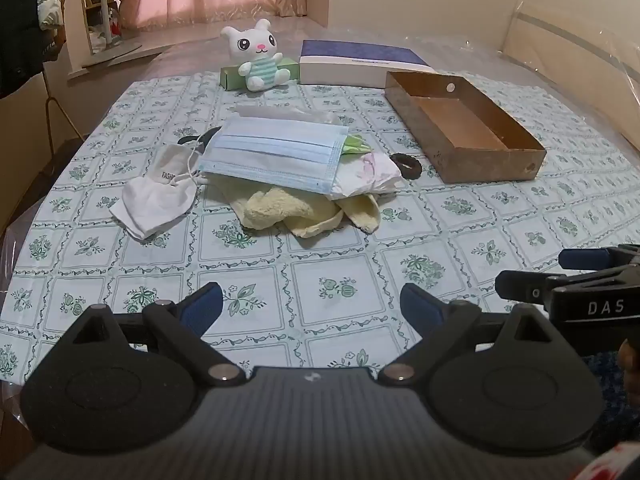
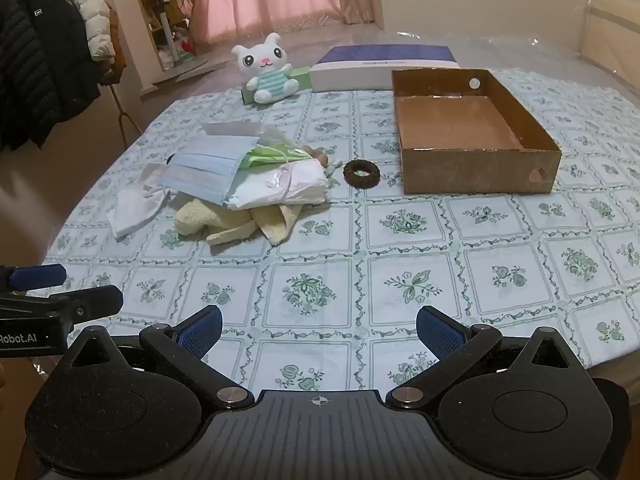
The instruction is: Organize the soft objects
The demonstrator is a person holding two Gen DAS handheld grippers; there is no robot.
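A pile of soft things lies mid-table: a blue face mask (image 1: 276, 152) (image 2: 206, 168) on top, a white packet (image 1: 368, 176) (image 2: 280, 184), a yellow towel (image 1: 296, 210) (image 2: 236, 220) beneath, and a white cloth pouch (image 1: 154, 196) (image 2: 134, 208) at the left. A brown hair scrunchie (image 1: 408, 165) (image 2: 361, 173) lies beside an empty cardboard box (image 1: 492, 168) (image 2: 480, 176). A white plush toy (image 1: 258, 56) (image 2: 270, 70) sits at the back. My left gripper (image 1: 311, 306) and right gripper (image 2: 319, 330) are open and empty, low over the near table, well short of the pile.
A green carton (image 1: 232, 76) behind the plush and a blue-and-white box (image 1: 360, 64) (image 2: 380, 68) stand at the back. The floral tablecloth (image 1: 320, 264) (image 2: 400, 264) covers the table. Coats (image 2: 48, 52) hang at the left. The right gripper shows in the left view (image 1: 560, 276).
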